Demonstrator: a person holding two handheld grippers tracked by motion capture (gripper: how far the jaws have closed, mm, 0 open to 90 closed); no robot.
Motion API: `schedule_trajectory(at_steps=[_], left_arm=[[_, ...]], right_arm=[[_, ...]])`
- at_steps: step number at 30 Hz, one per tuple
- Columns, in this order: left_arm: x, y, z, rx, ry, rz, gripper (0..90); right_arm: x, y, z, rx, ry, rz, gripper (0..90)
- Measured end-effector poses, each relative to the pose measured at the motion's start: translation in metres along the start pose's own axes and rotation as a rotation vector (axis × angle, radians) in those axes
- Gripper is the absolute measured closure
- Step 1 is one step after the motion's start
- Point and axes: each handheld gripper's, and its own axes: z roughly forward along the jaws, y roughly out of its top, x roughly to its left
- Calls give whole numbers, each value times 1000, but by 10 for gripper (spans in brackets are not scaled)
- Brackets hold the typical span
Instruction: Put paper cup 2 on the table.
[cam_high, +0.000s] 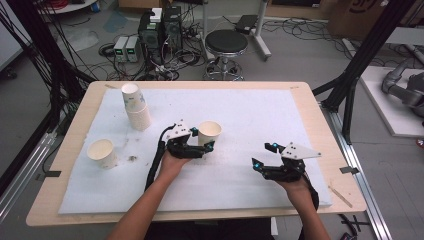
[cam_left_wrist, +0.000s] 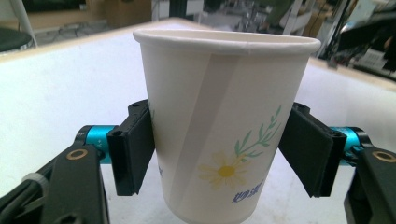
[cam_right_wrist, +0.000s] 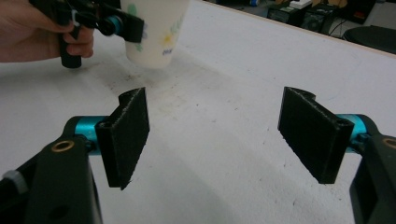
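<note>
The paper cup (cam_left_wrist: 224, 126) in the left gripper view carries a line of blue characters low on its wall, just under the printed daisy, cut off at the bottom edge and too blurred to read. Nothing else in the views bears legible text, numbers or brand marks.

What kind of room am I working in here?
Probably a robotics lab or workshop: computer towers and tangled cables sit on the floor behind the table, beside a black stool and a black metal frame.
</note>
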Motion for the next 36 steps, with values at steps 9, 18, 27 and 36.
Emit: schedule_trajectory(at_steps=[9,18,27,36], left_arm=[[-6,-3,7,114,53,36,305],[-10,-3,-4,201,86,50,309],[-9,-9,-11,207,71,18,267],[-6,-7,-56,77,46,-18,188]], right_arm=[[-1,-1,-2,-1,1,-1,255],[0,-1,-2,1,2,-7,255],[-1,-2,-3,3,2,-1,255],[-4,-5,-2,13,2,14,254]])
